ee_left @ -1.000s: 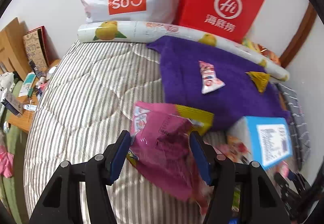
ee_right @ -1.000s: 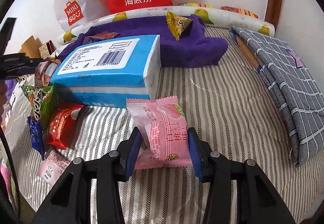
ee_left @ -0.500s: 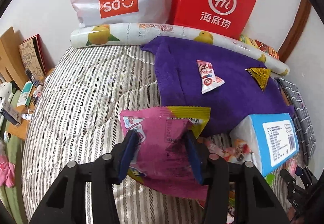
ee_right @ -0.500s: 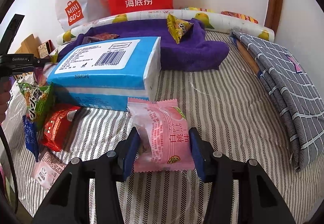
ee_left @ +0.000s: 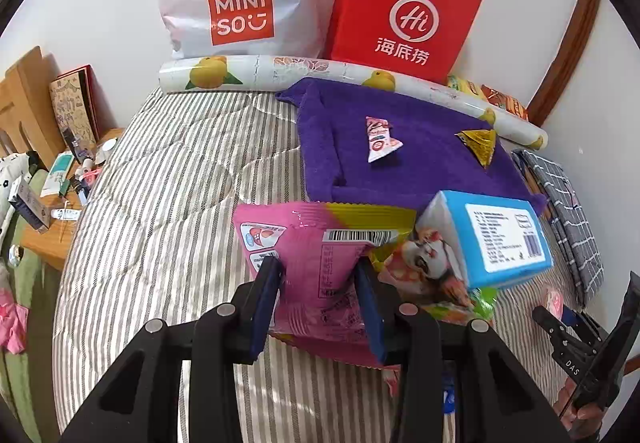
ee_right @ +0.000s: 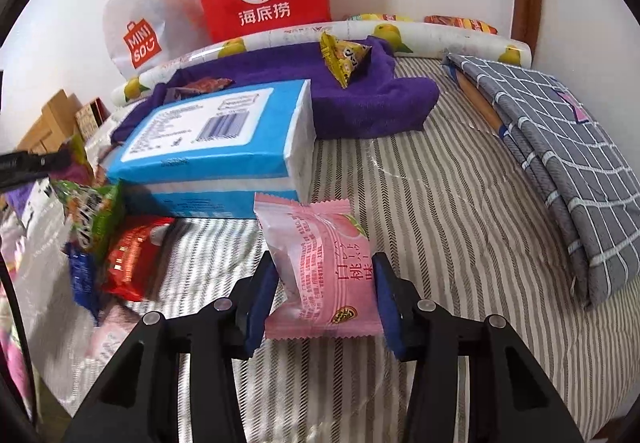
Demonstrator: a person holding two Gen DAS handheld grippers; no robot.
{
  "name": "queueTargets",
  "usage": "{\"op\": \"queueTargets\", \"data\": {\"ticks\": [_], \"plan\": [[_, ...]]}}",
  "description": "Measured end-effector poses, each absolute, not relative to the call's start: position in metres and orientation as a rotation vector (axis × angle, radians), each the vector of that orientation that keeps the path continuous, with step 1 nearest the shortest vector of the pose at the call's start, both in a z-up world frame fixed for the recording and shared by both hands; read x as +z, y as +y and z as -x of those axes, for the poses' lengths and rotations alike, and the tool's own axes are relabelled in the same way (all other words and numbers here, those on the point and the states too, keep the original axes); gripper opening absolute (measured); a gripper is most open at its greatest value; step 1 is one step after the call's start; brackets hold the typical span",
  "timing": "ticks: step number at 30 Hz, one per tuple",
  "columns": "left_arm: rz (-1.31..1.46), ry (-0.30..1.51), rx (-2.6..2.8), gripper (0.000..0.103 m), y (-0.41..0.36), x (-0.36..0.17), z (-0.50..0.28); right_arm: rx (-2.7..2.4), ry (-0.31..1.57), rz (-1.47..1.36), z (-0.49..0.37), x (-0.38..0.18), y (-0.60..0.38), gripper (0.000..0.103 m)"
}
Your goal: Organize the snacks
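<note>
Above the striped quilt (ee_left: 160,211), each gripper carries one snack toward the purple towel (ee_left: 420,147) at twelve o'clock. Left gripper (ee_left: 318,297), level, is clamped on a magenta packet (ee_left: 316,243); right gripper (ee_right: 322,301) pinches a pink peach packet (ee_right: 324,263). Next probably comes setting them beside the towel's two snacks.

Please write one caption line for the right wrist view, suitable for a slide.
Right gripper clamps a pink peach snack packet above the striped bed, near a blue tissue pack.
</note>
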State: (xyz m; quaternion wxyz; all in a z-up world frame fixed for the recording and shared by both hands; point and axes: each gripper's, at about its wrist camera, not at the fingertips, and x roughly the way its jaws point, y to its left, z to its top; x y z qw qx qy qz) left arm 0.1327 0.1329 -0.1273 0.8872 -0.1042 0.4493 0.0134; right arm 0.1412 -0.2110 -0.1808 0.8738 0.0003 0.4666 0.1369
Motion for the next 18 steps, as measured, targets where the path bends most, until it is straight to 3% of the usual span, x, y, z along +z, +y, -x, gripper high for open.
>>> {"op": "queueTargets", "data": {"ticks": [18], "plan": [[0.219,0.872,-0.056,0.037,0.096,-0.09,-0.1,0.324,0.882,0.029,-0.115,-0.124,-0.201,0.047]]}}
